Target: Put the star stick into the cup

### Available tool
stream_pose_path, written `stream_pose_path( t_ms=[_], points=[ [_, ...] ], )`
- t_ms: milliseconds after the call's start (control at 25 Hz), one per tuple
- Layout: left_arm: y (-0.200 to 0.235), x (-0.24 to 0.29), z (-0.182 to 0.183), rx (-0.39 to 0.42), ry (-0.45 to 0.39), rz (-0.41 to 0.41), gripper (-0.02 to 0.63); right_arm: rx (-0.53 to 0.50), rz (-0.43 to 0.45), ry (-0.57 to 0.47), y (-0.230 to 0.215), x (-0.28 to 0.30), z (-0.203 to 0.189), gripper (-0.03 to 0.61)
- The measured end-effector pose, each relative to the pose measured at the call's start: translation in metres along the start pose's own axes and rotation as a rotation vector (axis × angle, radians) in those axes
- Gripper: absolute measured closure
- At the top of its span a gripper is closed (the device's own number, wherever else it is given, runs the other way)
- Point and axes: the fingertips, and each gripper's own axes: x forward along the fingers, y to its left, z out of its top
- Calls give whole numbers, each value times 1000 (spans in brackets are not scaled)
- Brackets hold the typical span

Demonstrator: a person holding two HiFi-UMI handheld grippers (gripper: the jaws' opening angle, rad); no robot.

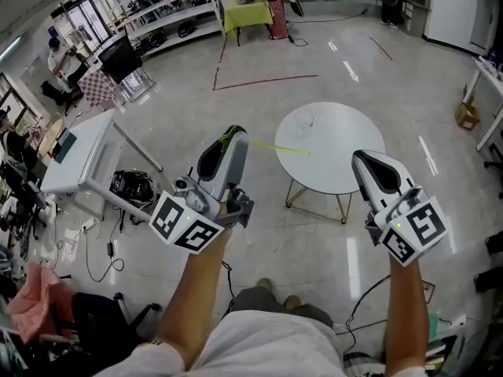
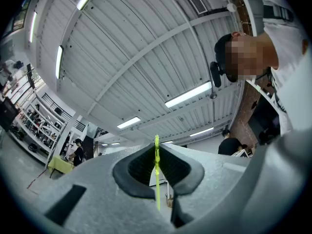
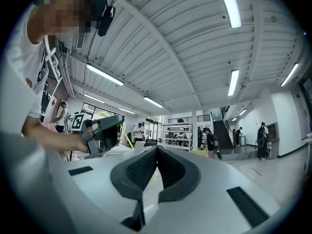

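My left gripper [image 1: 233, 136] is held high above the floor and is shut on a thin yellow-green stick [image 1: 279, 148], which juts right over the round white table [image 1: 346, 171]. In the left gripper view the stick [image 2: 157, 174] stands upright, pinched between the dark pads, and the gripper [image 2: 157, 147] points up at the ceiling. A small clear cup [image 1: 312, 122] stands on the table, beyond the stick. My right gripper [image 1: 363, 157] hovers over the table's right side. Its jaws [image 3: 156, 147] meet with nothing between them. The right gripper view also shows the left gripper [image 3: 100, 130].
A white slanted cabinet [image 1: 78, 155] stands at the left with a black helmet [image 1: 132, 185] and cables on the floor beside it. Red tape lines [image 1: 263, 79] mark the floor behind the table. Shelves and a yellow-green table [image 1: 247, 12] are far back.
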Motion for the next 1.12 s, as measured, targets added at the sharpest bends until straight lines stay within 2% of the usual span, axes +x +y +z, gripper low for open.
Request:
stream_pose_path(
  t_ms=[640,1120],
  points=[
    [25,20,-16,0,-6,9,584,-8,4,34,-25,18,-14,568],
    [82,50,-43,-14,9,8,584,-2,-13,69,-62,66,-34,568]
  ],
)
